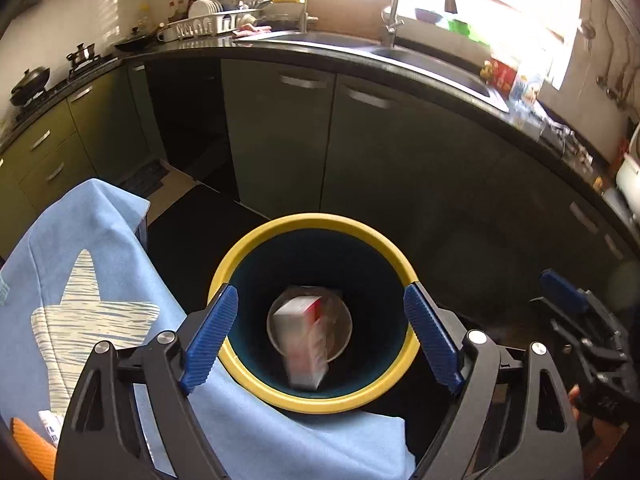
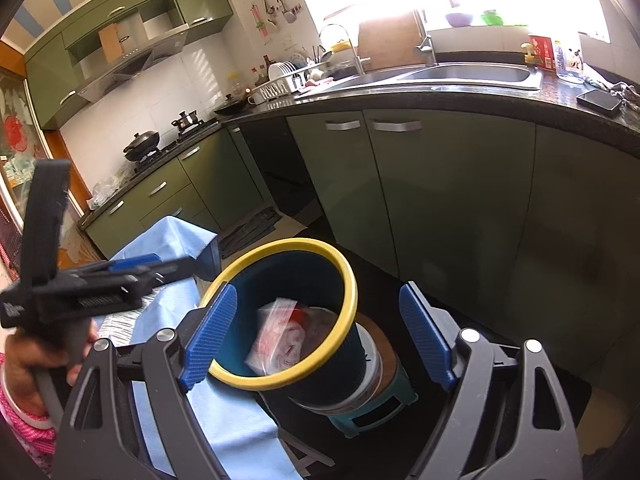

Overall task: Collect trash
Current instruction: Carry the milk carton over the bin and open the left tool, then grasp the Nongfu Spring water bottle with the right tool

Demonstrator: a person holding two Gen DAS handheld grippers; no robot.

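Observation:
A dark blue trash bin with a yellow rim (image 1: 244, 256) stands beside the blue-clothed table. In the left wrist view a white and red carton (image 1: 302, 340) is inside the bin, blurred, over a clear plastic wrapper. My left gripper (image 1: 320, 336) is open and empty right above the bin mouth. In the right wrist view the bin (image 2: 344, 272) holds a clear bag and red-white trash (image 2: 280, 336). My right gripper (image 2: 316, 336) is open and empty above the bin. The left gripper also shows from the side in the right wrist view (image 2: 136, 266).
The bin stands on a small teal stool (image 2: 372, 412). A light blue cloth with a star print (image 1: 92, 280) covers the table at left. An orange item (image 1: 34, 446) lies on it. Green cabinets (image 2: 448, 200), a dark counter and a sink (image 2: 468, 74) are behind.

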